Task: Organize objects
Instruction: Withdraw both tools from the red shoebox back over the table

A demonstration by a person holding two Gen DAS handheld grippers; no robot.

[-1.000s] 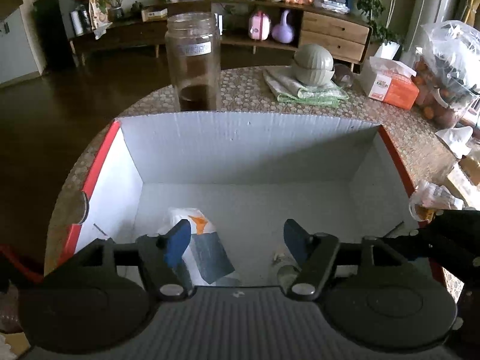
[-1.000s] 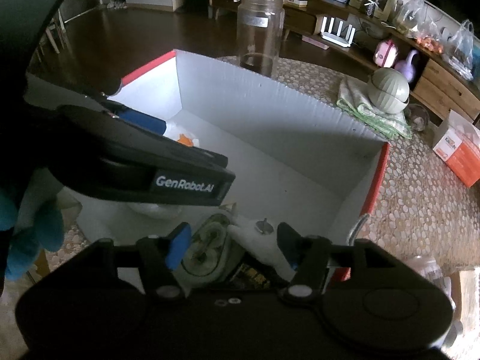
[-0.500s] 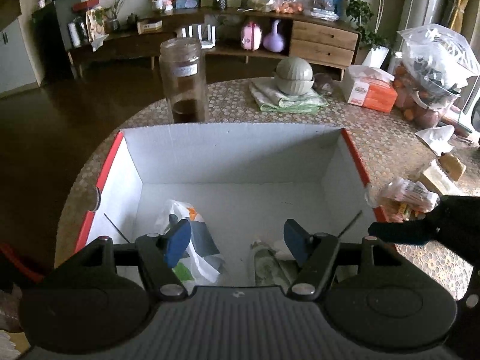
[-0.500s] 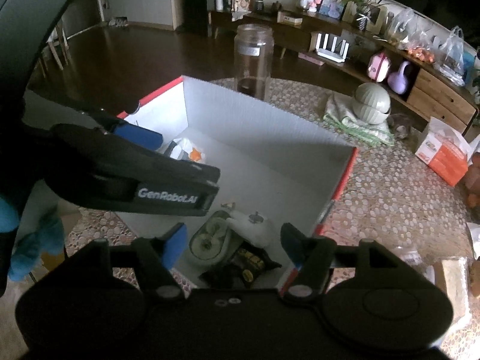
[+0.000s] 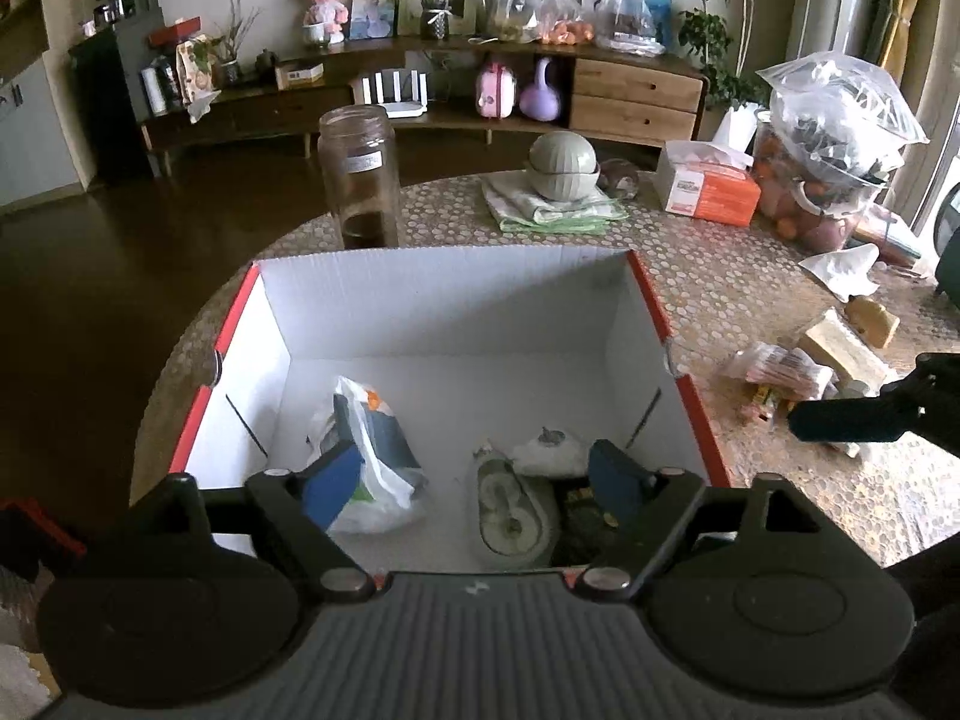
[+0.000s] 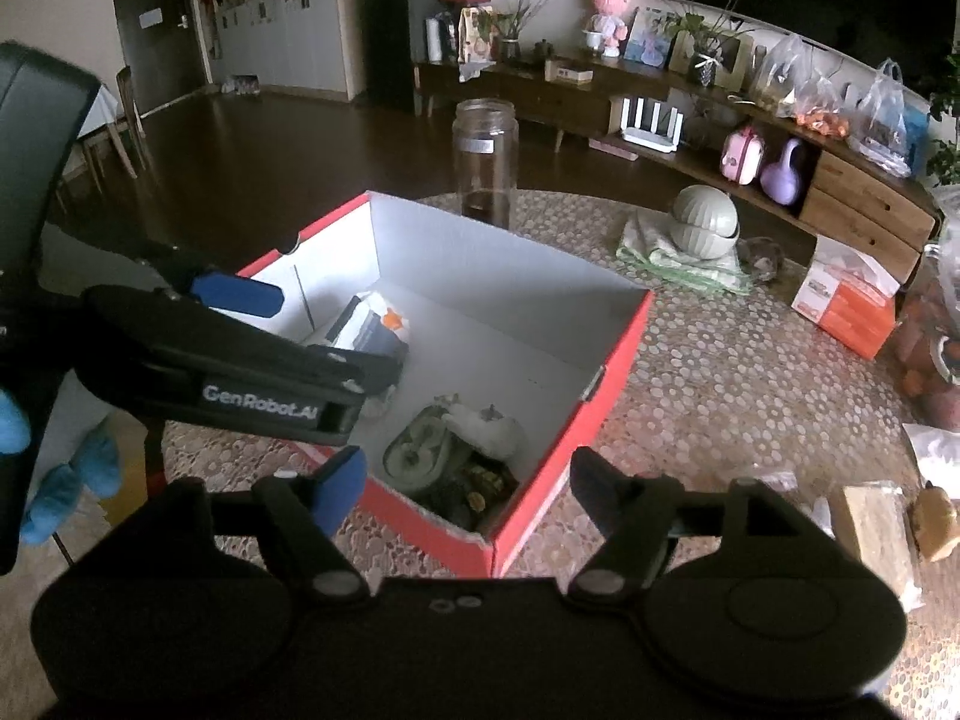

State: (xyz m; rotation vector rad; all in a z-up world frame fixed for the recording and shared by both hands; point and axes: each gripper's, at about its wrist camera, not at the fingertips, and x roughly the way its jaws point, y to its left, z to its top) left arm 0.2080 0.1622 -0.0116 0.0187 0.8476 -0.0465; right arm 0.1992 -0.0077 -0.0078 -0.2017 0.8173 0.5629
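A red cardboard box (image 5: 651, 306) with a white inside stands on the round table. In it lie a white plastic bag with a blue packet (image 5: 366, 450), a green oval item (image 5: 510, 510), a small white pouch (image 5: 549, 450) and a dark packet (image 5: 582, 525). My left gripper (image 5: 474, 480) hovers above the box's near edge. Its jaws are opening and nothing is between them. My right gripper (image 6: 468, 480) hangs over the box's near corner (image 6: 486, 546). Its jaws are opening too and hold nothing. Loose snack packets (image 5: 780, 366) lie on the table right of the box.
Behind the box stands a tall glass jar (image 5: 360, 180). A green bowl on a folded cloth (image 5: 564, 171), an orange tissue box (image 5: 708, 192) and a bagged fruit container (image 5: 840, 138) sit at the back right. A tan block (image 5: 840, 351) lies at the right.
Both grippers have risen and drawn back from inside the box, and their jaws have widened. The items stay on the box floor.
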